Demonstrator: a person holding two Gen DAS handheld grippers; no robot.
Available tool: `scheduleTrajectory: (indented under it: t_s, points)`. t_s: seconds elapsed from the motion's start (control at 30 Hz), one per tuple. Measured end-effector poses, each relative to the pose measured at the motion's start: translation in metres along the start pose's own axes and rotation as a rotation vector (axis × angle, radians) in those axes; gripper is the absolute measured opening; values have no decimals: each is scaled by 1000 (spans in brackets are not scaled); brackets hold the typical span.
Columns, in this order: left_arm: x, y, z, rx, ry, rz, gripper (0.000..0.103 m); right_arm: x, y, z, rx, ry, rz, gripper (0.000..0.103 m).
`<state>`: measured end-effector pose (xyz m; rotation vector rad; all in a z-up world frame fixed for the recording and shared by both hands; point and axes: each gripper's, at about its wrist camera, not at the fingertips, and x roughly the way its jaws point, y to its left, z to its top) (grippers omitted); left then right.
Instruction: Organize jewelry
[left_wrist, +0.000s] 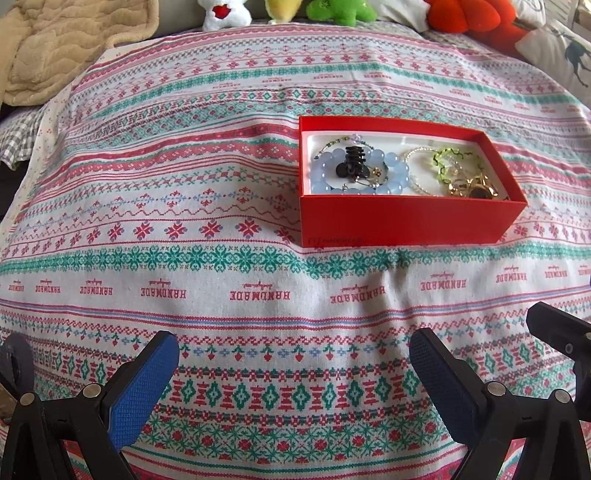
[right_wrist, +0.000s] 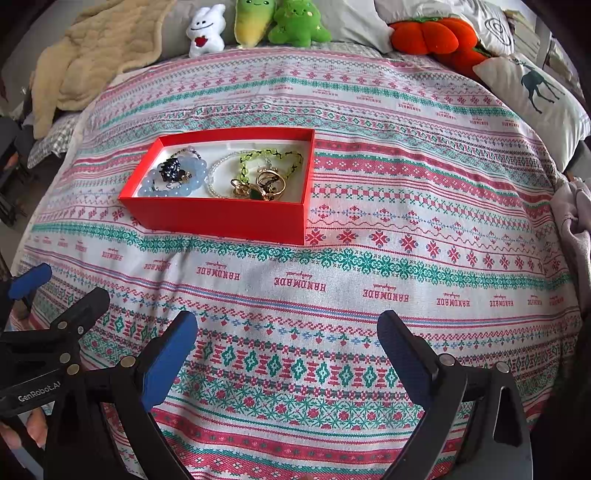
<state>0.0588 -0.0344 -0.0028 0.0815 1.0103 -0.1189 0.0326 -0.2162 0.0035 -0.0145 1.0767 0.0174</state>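
Observation:
A red box (left_wrist: 402, 221) sits on the patterned cloth, also seen in the right wrist view (right_wrist: 221, 218). Inside lie a pale blue bead bracelet (left_wrist: 321, 173), a black hair clip (left_wrist: 352, 162), a white bead bracelet (left_wrist: 413, 181), a green chain bracelet (left_wrist: 443, 166) and gold pieces (left_wrist: 472, 188). The same jewelry shows in the right wrist view: blue bracelet (right_wrist: 147, 186), green chain (right_wrist: 266, 157), gold pieces (right_wrist: 269, 184). My left gripper (left_wrist: 293, 373) is open and empty, well short of the box. My right gripper (right_wrist: 288, 350) is open and empty, also short of the box.
The patterned cloth (right_wrist: 406, 229) covers a bed. Plush toys (right_wrist: 255, 22) and an orange pumpkin plush (right_wrist: 432, 35) line the far edge. A beige blanket (right_wrist: 92, 59) lies far left, a deer pillow (right_wrist: 532, 96) far right. The left gripper's body (right_wrist: 55, 332) shows at left.

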Motion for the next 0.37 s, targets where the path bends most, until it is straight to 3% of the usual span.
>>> scheduleTrajectory:
  t_s: [0.37]
  points:
    - [5,-1,-5,14,-1,-4,102,3,4,-3,0,-2,-1,99]
